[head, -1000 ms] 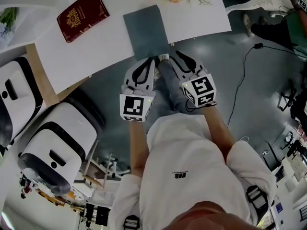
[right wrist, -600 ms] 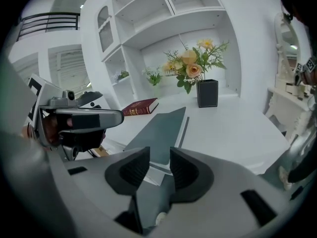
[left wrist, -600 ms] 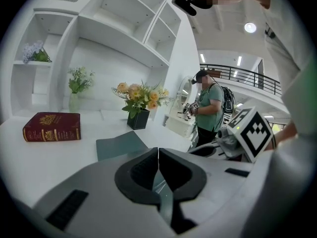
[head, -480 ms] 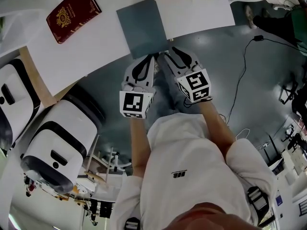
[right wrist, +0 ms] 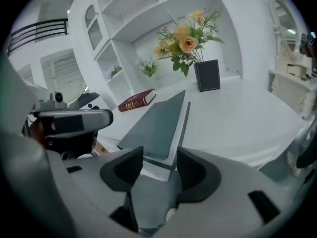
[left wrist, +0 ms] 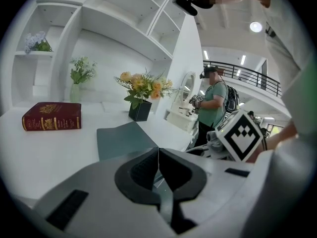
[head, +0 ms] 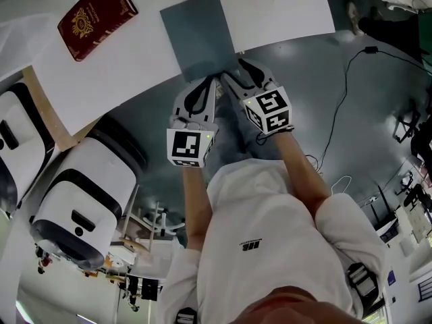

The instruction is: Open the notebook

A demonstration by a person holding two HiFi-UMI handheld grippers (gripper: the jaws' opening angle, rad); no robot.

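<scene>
Right gripper view: the right tongs have just been opening and stand apart. The closed notebook lies on the surface, its near corner in their gap, unpressed. Left tongs together, empty. Approach step; next, pinch only the cover's edge.

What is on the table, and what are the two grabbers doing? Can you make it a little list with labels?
table: white
notebook: grey, closed, flat at the table's near edge
red book: closed, farther back on the left
flowers: in a dark vase, behind the notebook
left gripper: fingers shut, nothing in them
right gripper: fingers open, have just been opening; the notebook's near corner shows between them, not pinched
</scene>
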